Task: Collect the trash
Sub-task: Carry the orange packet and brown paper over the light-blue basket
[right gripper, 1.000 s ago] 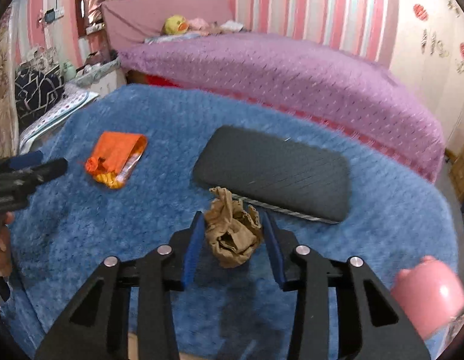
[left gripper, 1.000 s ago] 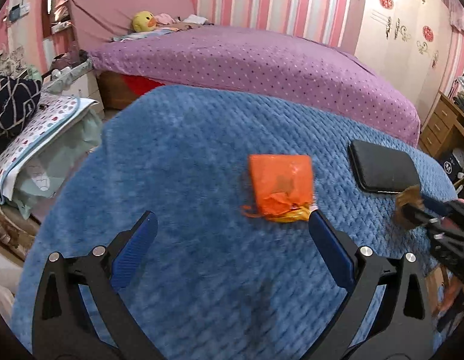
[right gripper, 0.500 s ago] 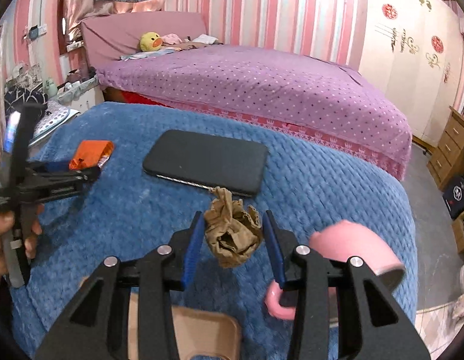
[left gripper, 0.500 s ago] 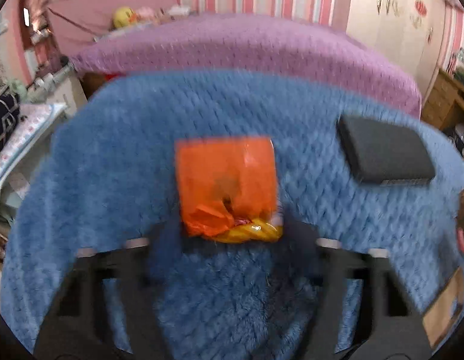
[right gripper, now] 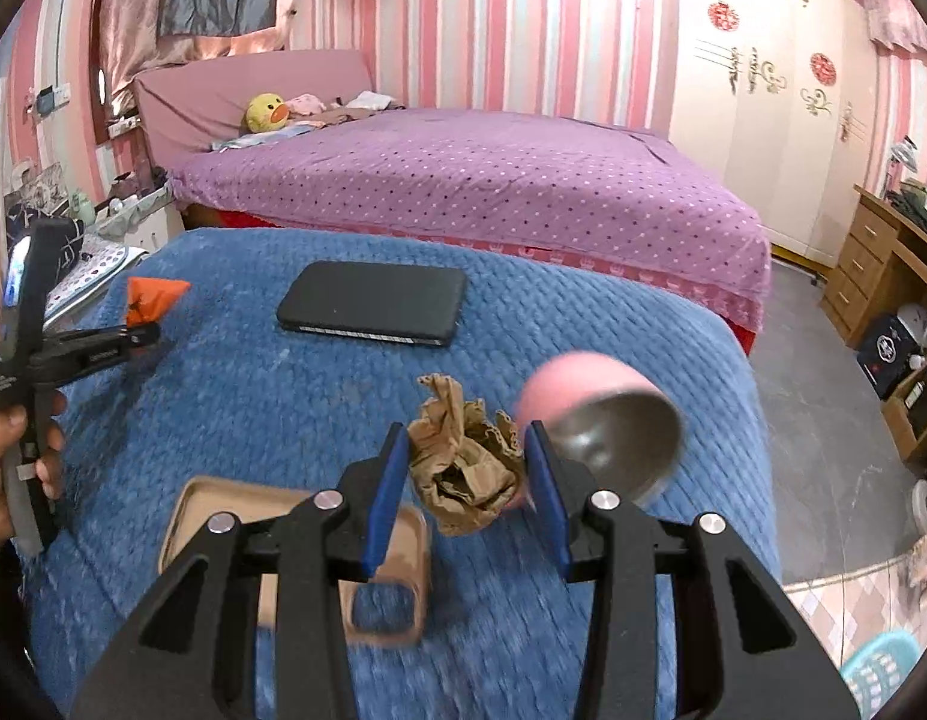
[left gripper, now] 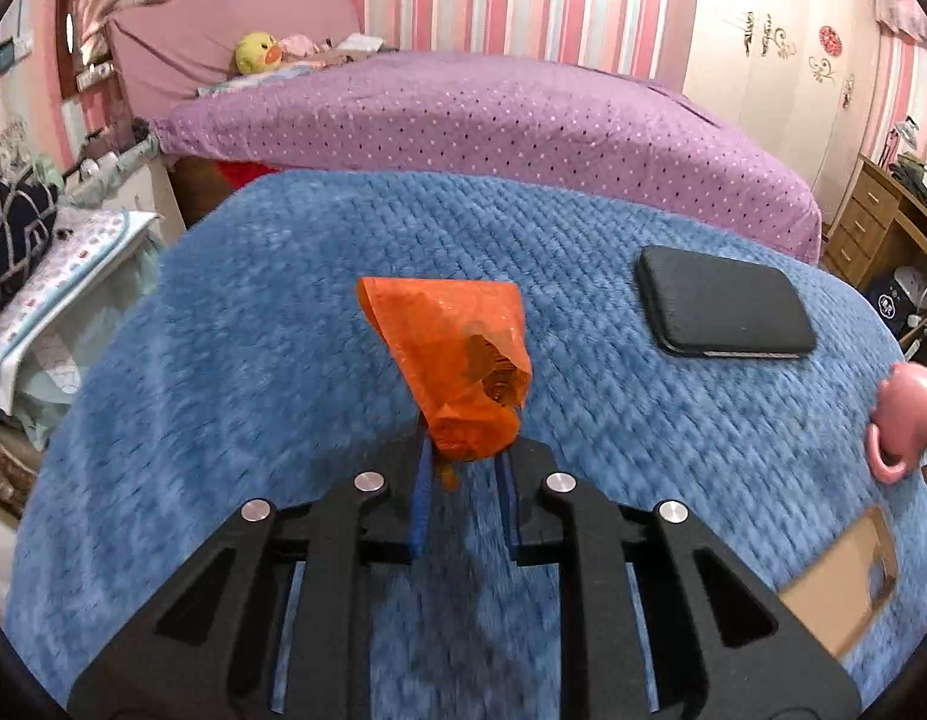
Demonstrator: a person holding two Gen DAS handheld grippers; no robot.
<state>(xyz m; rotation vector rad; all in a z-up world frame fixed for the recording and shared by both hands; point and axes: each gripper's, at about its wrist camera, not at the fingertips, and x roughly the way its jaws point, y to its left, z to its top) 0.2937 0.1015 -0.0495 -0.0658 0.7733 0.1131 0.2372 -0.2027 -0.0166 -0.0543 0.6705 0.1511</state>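
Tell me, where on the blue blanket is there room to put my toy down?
The blue blanket is bare between the black phone and the tan phone case. It is crowded on the right, near the pink cup.

Wrapper in my left gripper [left gripper: 463,468]: a crinkled orange plastic snack wrapper [left gripper: 457,360], with a yellow trace at its lower end.
Paper in my right gripper [right gripper: 463,474]: a crumpled tan-brown paper wad [right gripper: 463,468].
Gripper pads: I see blue pads [right gripper: 386,492] on black frames.
Table cover: a fuzzy blue waffle-textured blanket [left gripper: 253,360].
Flat case: a matte black rectangular case [left gripper: 724,309].
Cup: a glossy pink cup [right gripper: 601,414], grey inside.
Tray: a shallow tan cardboard tray [right gripper: 223,504].
Bedspread: a purple quilt with pale dots [left gripper: 493,114].
Wall: pink and white vertical stripes [right gripper: 523,48].
Toy: a yellow plush duck [right gripper: 266,113].
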